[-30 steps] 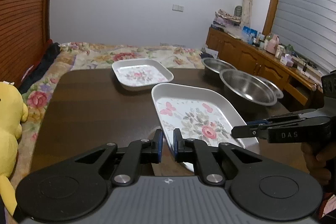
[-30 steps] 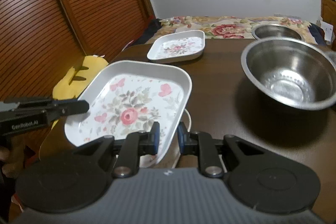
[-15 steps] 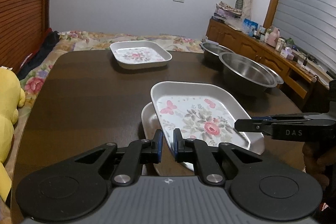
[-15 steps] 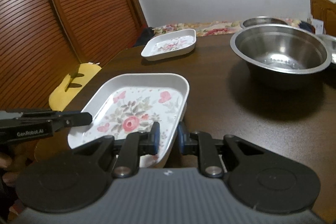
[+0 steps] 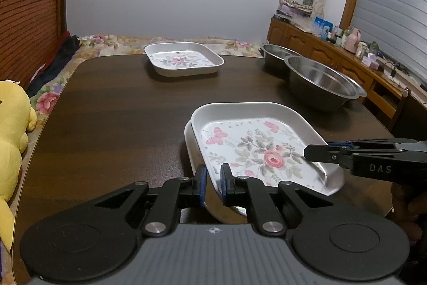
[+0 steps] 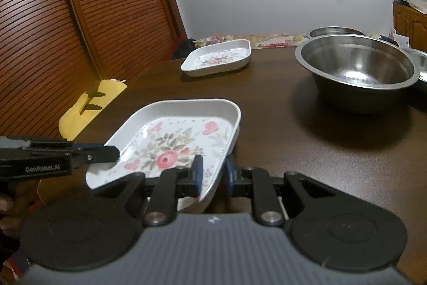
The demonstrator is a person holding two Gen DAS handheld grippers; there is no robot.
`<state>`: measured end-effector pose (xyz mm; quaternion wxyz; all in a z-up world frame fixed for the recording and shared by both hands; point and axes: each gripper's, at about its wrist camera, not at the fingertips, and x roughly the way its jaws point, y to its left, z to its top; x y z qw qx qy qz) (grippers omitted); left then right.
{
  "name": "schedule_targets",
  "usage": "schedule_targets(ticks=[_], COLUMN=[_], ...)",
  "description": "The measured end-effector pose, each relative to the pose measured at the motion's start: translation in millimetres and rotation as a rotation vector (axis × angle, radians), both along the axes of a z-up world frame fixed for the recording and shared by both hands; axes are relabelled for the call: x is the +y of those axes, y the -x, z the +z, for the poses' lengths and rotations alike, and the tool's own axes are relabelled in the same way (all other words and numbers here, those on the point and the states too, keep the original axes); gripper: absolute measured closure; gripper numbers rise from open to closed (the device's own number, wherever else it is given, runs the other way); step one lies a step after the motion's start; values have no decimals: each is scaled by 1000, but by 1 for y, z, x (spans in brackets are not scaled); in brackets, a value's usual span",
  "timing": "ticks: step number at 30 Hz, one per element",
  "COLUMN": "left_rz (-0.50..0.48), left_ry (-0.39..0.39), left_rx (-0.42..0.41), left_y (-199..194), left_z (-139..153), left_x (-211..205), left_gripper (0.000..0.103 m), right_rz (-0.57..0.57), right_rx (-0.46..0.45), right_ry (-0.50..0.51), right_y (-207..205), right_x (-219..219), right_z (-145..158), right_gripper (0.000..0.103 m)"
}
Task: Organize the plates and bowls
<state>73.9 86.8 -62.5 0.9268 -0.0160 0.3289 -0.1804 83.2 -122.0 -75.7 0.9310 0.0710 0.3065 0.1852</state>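
Note:
A white square plate with a rose print (image 5: pixel 256 151) (image 6: pixel 176 148) hangs low over the dark table (image 5: pixel 120 124), held from two sides. My left gripper (image 5: pixel 212 178) is shut on its near-left rim. My right gripper (image 6: pixel 213 172) is shut on the opposite rim, and its fingers also show from the side in the left wrist view. A second white plate (image 5: pixel 188 143) lies right under the held one, with only its edge showing. A matching floral plate (image 5: pixel 184 62) (image 6: pixel 217 58) sits at the far side. Steel bowls (image 5: pixel 320 79) (image 6: pixel 357 68) stand to the right.
A smaller steel bowl (image 5: pixel 277 52) stands behind the big one, and another rim (image 5: pixel 357 87) peeks out beside it. A yellow plush toy (image 5: pixel 10 130) sits off the table's left edge. A wooden sideboard (image 5: pixel 333 50) lines the right wall, and a floral bedspread lies beyond the table.
Both grippers have come down with the floral plate, which now sits much closer to the plate beneath it. Neither grip has changed.

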Motion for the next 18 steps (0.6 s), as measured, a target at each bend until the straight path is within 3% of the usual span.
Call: schedule_targets(ticks=[18], left_rz=[19], left_ry=[-23], left_rx=[-18], left_y=[1], left_z=[-7], left_x=[4], left_gripper=[88], right_rz=[12], right_rx=[9], right_ry=[-4], right_y=[4], right_x=[0], right_z=[-10], right_gripper=[82])
